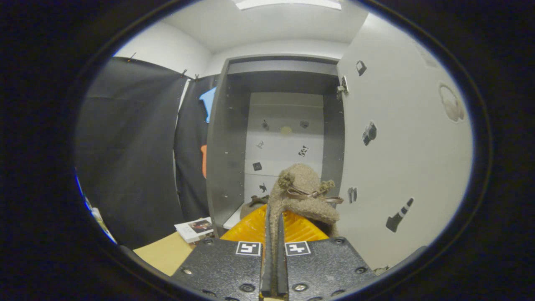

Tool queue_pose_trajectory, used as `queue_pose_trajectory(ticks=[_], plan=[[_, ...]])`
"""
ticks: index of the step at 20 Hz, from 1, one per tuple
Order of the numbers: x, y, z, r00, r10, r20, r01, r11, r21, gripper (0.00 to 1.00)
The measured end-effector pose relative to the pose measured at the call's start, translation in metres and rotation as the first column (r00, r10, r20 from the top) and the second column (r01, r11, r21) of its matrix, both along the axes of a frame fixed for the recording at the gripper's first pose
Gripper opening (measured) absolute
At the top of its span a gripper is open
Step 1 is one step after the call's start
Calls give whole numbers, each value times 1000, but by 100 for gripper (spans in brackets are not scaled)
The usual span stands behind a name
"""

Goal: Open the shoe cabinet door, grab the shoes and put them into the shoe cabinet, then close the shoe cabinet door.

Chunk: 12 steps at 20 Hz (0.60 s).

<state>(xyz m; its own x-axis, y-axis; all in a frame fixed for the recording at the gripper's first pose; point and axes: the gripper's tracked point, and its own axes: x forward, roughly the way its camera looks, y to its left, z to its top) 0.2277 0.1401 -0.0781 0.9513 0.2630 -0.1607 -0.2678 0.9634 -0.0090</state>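
Jaws of the gripper (273, 234) clamp a fuzzy tan shoe (303, 196); ribbon bow on top.

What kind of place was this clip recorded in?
Probably a staged booth, not a real home: black cloth hangs as a wall beside a grey shoe cabinet whose white door stands open. The gripper has its fingers shut on a fuzzy tan shoe just before the cabinet.

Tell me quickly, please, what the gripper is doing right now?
Gripper: shut on a fuzzy tan shoe, both fingers pinching its edge, held up in front of the open shoe cabinet.
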Motion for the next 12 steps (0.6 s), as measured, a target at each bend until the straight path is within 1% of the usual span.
queue_pose_trajectory(ticks=[4, 7, 12], plan=[[63, 8, -2, 999, -29, -32, 29, 999, -24, 8], [108, 13, -17, 996, -41, -75, 40, 999, -15, 8], [175, 12, -61, 988, -68, -141, 51, 992, -117, 10]])
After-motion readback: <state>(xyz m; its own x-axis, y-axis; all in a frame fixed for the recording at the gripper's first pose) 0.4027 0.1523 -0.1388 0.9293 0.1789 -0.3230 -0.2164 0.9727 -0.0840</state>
